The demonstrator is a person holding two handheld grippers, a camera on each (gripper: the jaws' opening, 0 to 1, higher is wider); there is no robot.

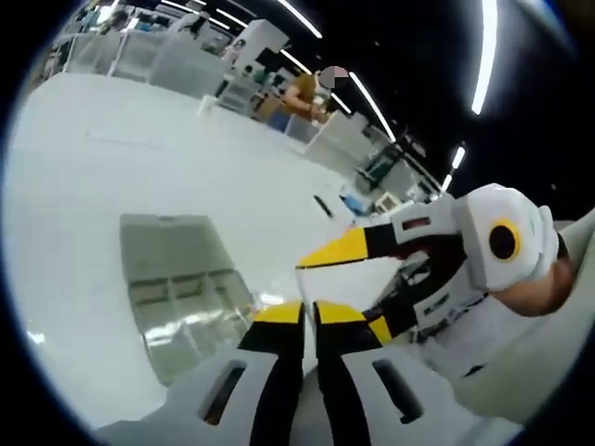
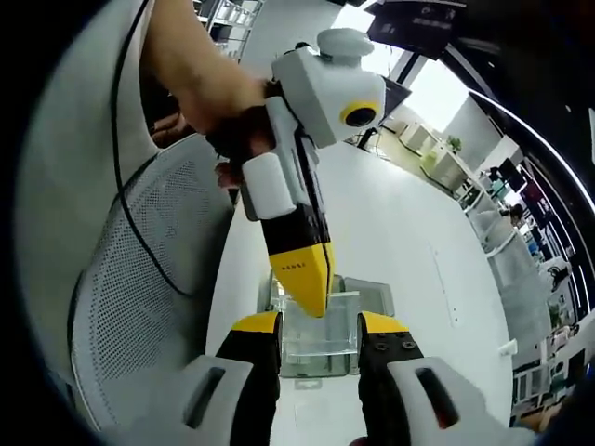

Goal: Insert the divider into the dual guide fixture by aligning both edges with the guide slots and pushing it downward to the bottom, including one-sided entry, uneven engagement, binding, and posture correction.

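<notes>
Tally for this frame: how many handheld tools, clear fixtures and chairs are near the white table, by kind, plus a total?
Handheld tools: 2 (left tool, right tool)
Clear guide fixture on the white table: 1
White mesh chair: 1
Total: 4

The left gripper has its jaws pressed together. The right gripper has its jaws spread apart. A hand grips the left gripper's handle.
</notes>
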